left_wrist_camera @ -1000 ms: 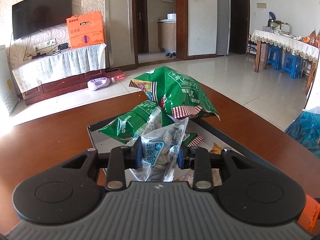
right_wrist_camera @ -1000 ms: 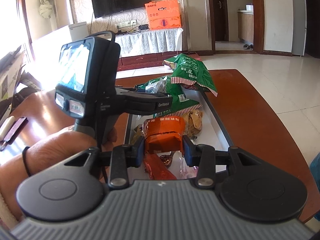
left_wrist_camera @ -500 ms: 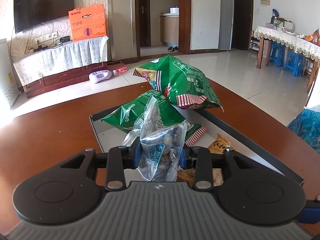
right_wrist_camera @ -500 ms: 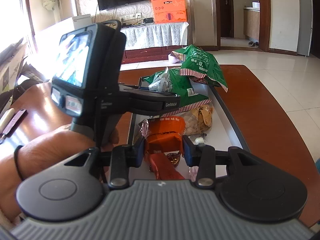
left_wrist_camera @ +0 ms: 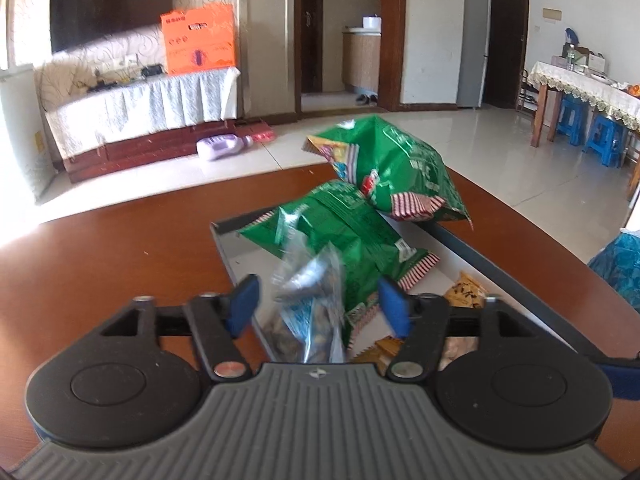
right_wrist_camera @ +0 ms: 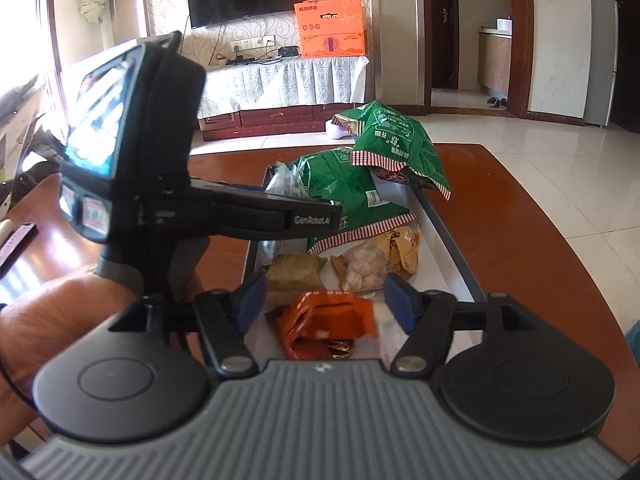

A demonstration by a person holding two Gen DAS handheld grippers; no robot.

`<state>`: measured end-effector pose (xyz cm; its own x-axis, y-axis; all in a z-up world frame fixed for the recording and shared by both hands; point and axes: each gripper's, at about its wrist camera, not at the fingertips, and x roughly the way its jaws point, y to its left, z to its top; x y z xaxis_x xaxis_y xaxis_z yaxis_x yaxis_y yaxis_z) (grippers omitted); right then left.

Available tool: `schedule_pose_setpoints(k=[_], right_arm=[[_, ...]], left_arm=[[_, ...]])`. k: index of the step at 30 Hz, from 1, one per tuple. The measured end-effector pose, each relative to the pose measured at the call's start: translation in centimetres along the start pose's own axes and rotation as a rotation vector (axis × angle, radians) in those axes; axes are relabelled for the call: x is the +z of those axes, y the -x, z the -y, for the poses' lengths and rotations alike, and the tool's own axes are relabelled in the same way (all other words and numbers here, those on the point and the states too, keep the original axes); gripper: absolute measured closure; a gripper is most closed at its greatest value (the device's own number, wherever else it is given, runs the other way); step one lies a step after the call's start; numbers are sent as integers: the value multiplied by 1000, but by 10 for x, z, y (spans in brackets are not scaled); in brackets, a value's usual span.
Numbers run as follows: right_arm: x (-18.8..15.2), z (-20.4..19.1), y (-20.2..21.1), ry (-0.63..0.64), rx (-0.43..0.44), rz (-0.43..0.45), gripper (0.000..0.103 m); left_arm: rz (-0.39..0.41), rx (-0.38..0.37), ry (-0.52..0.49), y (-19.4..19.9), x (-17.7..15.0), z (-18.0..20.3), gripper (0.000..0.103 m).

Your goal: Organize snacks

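Left gripper [left_wrist_camera: 316,300] is opening with the clear nut packet [left_wrist_camera: 310,304] loose between spread pads over the tray [left_wrist_camera: 224,240], right gripper [right_wrist_camera: 324,300] likewise letting its orange packet [right_wrist_camera: 324,320] go, so either 1 could bounce onto the table [left_wrist_camera: 100,260].

A long grey tray [right_wrist_camera: 452,248] lies on the brown desk [right_wrist_camera: 500,216], with its far end near the desk's far edge. Two big green bags [left_wrist_camera: 348,240] [left_wrist_camera: 400,168] with red striped ends sit at the tray's far end, and one leans on top of the other. A clear bag [left_wrist_camera: 308,300] with blue print looks blurred just in front of them. An orange pack [right_wrist_camera: 324,320] lies crumpled at the near end. A pale bag of round snacks [right_wrist_camera: 380,260] and a brown-green pack [right_wrist_camera: 294,274] lie in the middle.
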<state>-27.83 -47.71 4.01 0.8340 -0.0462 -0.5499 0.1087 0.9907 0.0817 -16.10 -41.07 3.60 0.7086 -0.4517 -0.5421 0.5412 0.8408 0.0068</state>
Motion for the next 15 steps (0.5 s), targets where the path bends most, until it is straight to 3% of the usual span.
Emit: schedule_pose_setpoints(k=[5,11,15], right_arm=[[-4,-2,14,-26,22,26,31],[-9,-9,38,-64,37,91,31],[-22,-15,59,-77,38,122,25]], left_arm=[[46,18,6,24,-1,-8,20],[114,13,4,63,-2,-13,17],[152,29,-12,88,-6,-13,13]])
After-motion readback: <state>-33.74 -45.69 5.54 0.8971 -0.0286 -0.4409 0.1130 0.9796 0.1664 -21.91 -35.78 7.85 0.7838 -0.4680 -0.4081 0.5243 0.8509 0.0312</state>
